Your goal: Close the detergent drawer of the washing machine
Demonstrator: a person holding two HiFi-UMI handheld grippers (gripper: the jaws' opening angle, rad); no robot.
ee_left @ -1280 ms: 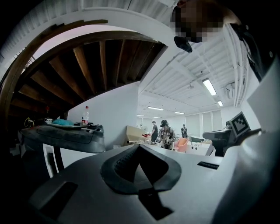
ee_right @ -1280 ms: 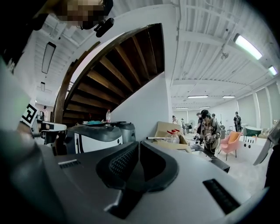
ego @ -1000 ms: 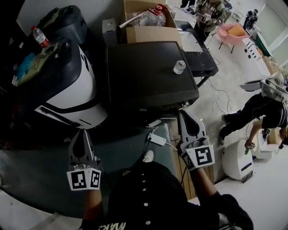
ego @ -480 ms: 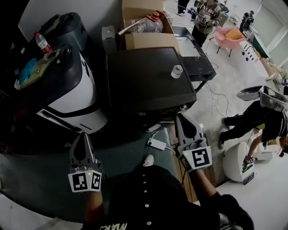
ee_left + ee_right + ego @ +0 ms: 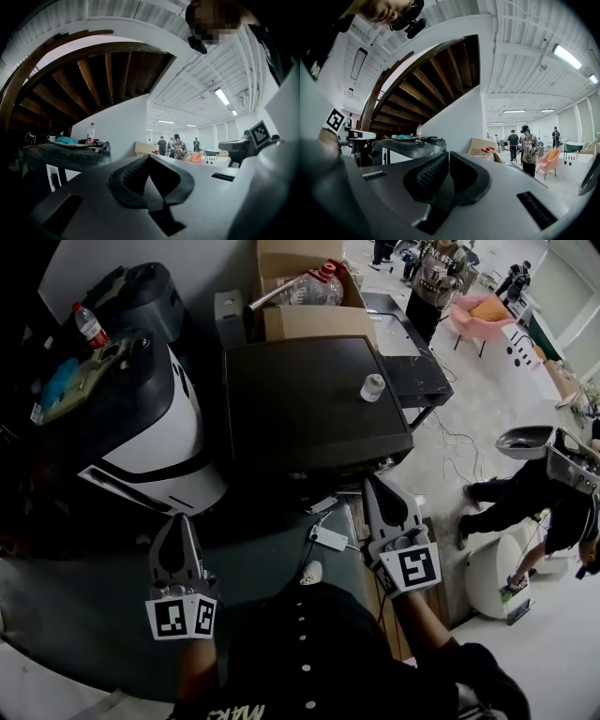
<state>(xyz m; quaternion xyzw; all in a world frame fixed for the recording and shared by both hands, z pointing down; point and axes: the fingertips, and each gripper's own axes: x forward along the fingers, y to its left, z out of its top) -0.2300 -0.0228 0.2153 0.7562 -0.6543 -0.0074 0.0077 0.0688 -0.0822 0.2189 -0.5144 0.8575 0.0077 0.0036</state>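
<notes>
A white washing machine [image 5: 155, 442] with a dark top stands at the left in the head view. A dark, flat-topped machine [image 5: 309, 399] stands beside it in the middle. A pale piece [image 5: 322, 503] sticks out under the dark machine's front edge; I cannot tell whether it is the detergent drawer. My right gripper [image 5: 375, 482] is shut and empty, its tip close to that front edge at the right corner. My left gripper [image 5: 176, 519] is shut too, held low in front of the white machine and touching nothing. Both point level in the gripper views, the left gripper [image 5: 149, 157] and the right gripper [image 5: 449, 153].
A small white cup [image 5: 373, 386] sits on the dark machine's top. Behind it is a cardboard box [image 5: 300, 320] holding a plastic jug. A white power strip [image 5: 329, 538] and cables lie on the floor between my grippers. A person [image 5: 525, 488] bends over at the right.
Both grippers stay shut and almost still. The head view has shifted slightly, and the person at the right has bent lower.
</notes>
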